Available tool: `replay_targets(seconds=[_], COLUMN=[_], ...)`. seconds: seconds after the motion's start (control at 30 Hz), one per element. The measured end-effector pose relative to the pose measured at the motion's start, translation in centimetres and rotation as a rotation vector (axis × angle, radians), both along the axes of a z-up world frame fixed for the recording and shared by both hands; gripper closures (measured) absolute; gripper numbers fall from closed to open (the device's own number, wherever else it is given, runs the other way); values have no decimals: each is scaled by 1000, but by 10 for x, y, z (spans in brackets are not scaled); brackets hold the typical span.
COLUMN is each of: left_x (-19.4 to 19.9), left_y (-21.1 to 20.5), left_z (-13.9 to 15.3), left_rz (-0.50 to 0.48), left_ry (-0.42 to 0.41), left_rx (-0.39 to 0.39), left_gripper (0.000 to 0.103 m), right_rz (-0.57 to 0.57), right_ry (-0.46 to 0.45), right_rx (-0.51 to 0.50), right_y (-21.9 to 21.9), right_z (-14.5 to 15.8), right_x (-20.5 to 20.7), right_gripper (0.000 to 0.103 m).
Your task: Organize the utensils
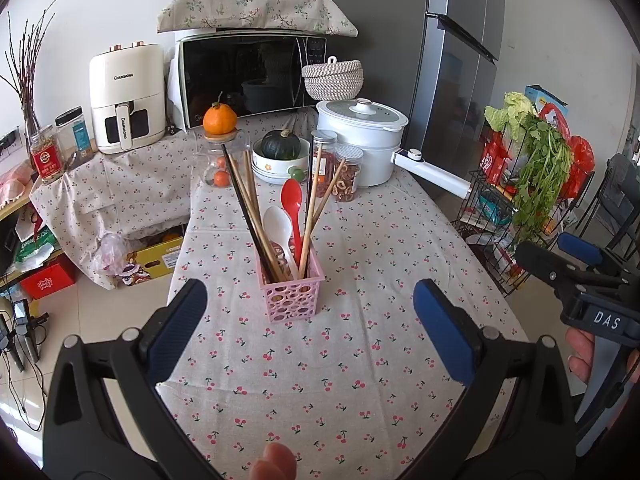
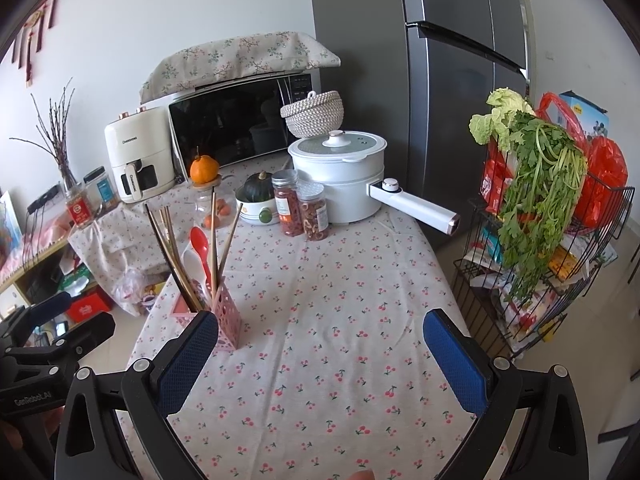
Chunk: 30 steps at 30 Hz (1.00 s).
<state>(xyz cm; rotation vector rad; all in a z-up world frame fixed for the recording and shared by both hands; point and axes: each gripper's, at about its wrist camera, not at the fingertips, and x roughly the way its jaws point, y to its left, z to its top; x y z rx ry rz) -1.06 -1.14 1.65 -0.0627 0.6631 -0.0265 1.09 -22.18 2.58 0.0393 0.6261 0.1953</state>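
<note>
A pink perforated holder (image 1: 294,294) stands upright on the cherry-print tablecloth (image 1: 360,360). It holds a red spoon (image 1: 294,210), a white spoon (image 1: 280,228) and several chopsticks (image 1: 248,208). My left gripper (image 1: 310,328) is open, just in front of the holder, nothing between its blue pads. In the right wrist view the holder (image 2: 226,316) stands at the left with the red spoon (image 2: 200,250) and chopsticks (image 2: 172,256) sticking up. My right gripper (image 2: 320,356) is open over bare cloth, to the right of the holder. The right gripper (image 1: 560,260) also shows at the left view's right edge.
At the table's far end stand a white pot with a long handle (image 1: 368,140), two snack jars (image 1: 338,172), a bowl with a dark squash (image 1: 280,156) and a glass jar topped by an orange (image 1: 219,136). A wire rack of greens (image 2: 536,216) is at the right.
</note>
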Motion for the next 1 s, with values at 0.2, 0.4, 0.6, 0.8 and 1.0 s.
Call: replay_targets(seconds=[0.2,0.4,0.6,0.8,1.0], left_x=[0,-1,-1,-2,2], left_y=[-1,-2,-2,-6,-7], left_z=[0,1,2,2,2], left_rz=[-4,-5,-13,-36,-71], left_ry=[1,-12,-20,-46,-53], left_rx=[-1,-2,-3,8,-2], left_gripper=[1,1,1,1,1], right_rz=[0,3,3,1,-3], right_ry=[1,5,5,6,10], right_rx=[0,2,0,1,3], right_y=[0,0,0,0,-2], right_z=[0,-1,-1,-1,-6], right_x=[0,0,0,0,0], right_gripper=[0,0,0,0,0])
